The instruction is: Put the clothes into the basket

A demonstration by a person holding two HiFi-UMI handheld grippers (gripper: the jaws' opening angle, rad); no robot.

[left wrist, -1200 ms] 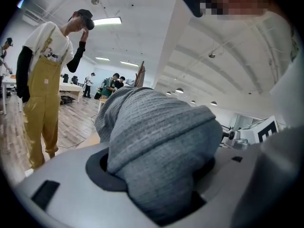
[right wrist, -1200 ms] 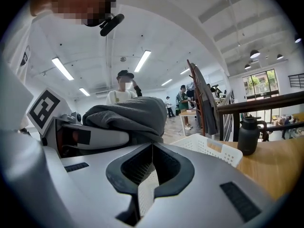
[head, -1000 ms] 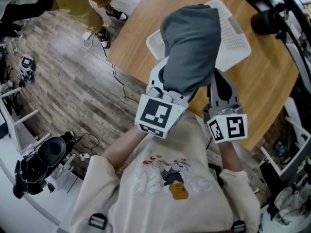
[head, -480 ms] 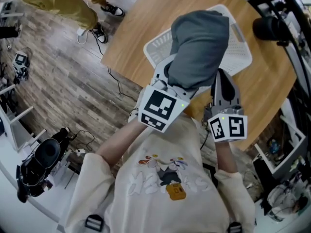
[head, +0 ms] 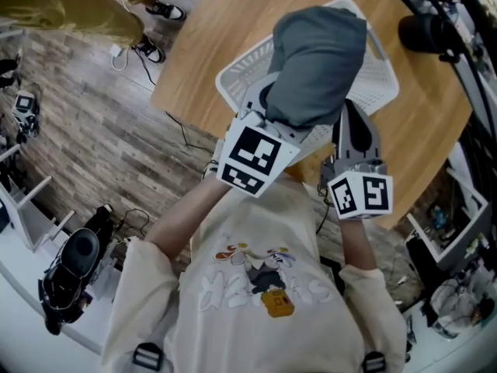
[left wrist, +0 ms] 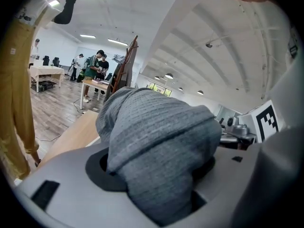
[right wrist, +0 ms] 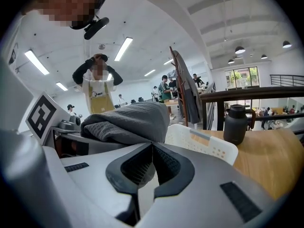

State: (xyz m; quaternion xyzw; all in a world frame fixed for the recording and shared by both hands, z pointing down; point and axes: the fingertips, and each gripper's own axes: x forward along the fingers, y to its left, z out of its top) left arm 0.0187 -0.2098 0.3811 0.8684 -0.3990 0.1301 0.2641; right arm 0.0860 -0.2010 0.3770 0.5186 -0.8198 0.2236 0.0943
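A folded grey garment [head: 318,61] hangs over the white slatted basket [head: 382,76] on the round wooden table [head: 225,45]. My left gripper [head: 283,123] is shut on the garment's near end, and the cloth bulges out between its jaws [left wrist: 156,151]. Its fingertips are hidden under the cloth. My right gripper [head: 353,130] sits just right of the garment at the basket's near rim, shut, with nothing between its pads [right wrist: 152,144]. In the right gripper view the garment [right wrist: 128,122] lies to the left, with the basket's rim [right wrist: 204,144] just behind the jaws.
A black flask [head: 423,33] stands on the table beyond the basket, also in the right gripper view [right wrist: 236,122]. A person in yellow trousers [head: 70,6] stands on the wood floor at upper left. Black gear [head: 74,266] lies on the floor at lower left.
Both grippers have sunk and moved forward with the garment, so it now hangs lower over the basket. More of the basket's near rim shows beside the left gripper.
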